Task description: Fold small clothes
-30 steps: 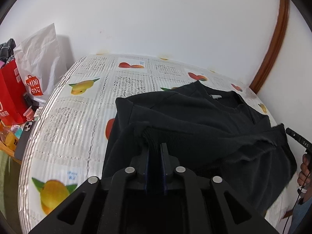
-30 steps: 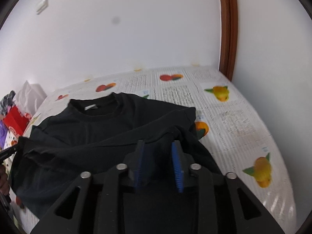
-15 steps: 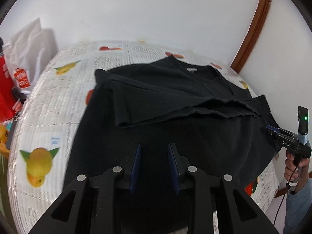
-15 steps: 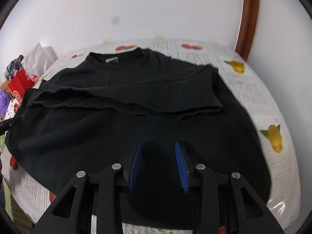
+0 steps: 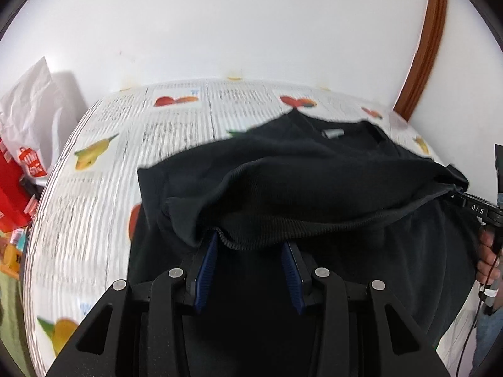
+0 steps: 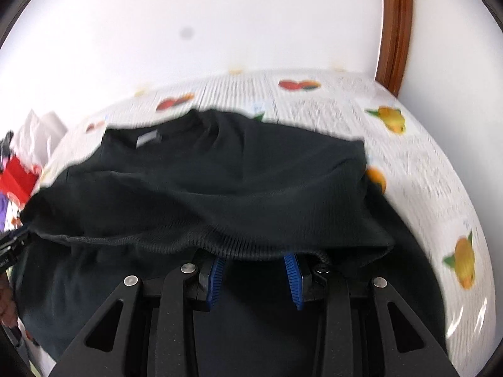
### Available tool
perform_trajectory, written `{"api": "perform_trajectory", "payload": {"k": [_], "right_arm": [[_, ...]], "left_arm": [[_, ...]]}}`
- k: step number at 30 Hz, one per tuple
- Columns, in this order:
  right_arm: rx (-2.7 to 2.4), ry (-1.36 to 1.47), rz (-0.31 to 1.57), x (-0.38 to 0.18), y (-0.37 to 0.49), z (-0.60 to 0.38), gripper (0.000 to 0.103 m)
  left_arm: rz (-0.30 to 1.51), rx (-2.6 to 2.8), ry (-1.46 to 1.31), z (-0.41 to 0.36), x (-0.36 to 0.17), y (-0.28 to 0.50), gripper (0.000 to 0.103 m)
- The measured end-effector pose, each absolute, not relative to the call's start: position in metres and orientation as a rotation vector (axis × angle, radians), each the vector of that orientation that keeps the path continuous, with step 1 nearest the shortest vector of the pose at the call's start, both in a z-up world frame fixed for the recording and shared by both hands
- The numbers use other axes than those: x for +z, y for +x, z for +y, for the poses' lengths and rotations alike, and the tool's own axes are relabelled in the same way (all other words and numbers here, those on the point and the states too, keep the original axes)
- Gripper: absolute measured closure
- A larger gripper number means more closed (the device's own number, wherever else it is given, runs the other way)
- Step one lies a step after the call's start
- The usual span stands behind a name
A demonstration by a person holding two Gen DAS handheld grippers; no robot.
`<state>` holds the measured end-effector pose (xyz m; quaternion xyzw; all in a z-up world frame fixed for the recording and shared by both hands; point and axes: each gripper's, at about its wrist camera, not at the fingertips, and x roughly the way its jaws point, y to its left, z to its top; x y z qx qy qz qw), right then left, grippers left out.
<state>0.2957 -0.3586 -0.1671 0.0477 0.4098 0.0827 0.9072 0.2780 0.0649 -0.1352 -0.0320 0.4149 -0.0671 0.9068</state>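
A black T-shirt (image 5: 314, 188) lies on the fruit-print table cover (image 5: 103, 194), collar and grey label (image 5: 332, 132) toward the wall. Its ribbed hem (image 5: 283, 235) is folded up toward the collar and drapes over my fingertips. My left gripper (image 5: 250, 251) is open, blue pads (image 5: 206, 270) wide apart, tips hidden under the hem. In the right wrist view the same shirt (image 6: 220, 182) covers the tips of my right gripper (image 6: 256, 259), also open. The right gripper's body shows at the right edge of the left view (image 5: 478, 210).
A white Miniso bag (image 5: 31, 132) and red boxes (image 5: 9, 201) stand off the table's left side. A brown wooden door frame (image 5: 424, 40) runs up the wall at the right. The white wall is just behind the table.
Both grippers were above the flat folded shirt half a second ago; now they are lower and further forward, with the folded hem edge draped over their open fingertips. The views are motion-blurred.
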Motion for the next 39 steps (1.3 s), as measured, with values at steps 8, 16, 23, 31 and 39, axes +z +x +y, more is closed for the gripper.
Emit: {"api": "perform_trajectory", "payload": {"k": [8,16,23,31,39], "right_arm": [[0.152,0.055,0.763,-0.148,0.307,-0.382,0.062],[0.136,-0.025,0.818,-0.163,0.345,-0.392,0.056],[0.156,-0.064,0.857,-0.18,0.369,-0.383,0.071],[0.214,0.01,0.685,-0.145,0.34,-0.4,0.086],[0.22,0.026,0.671,-0.14,0.355,-0.391,0.086]], "left_arm": [[0.806,-0.07,-0.039,0.09,-0.122,0.284,0.065],[0.831,-0.091,0.005,0.096,-0.133,0.303,0.065],[0.895,-0.088,-0.022,0.098,-0.147,0.323,0.087],[0.631,0.049,-0.139,0.117,-0.101,0.29,0.102],[0.716,0.03,-0.173,0.125,-0.104,0.318,0.101]]}}
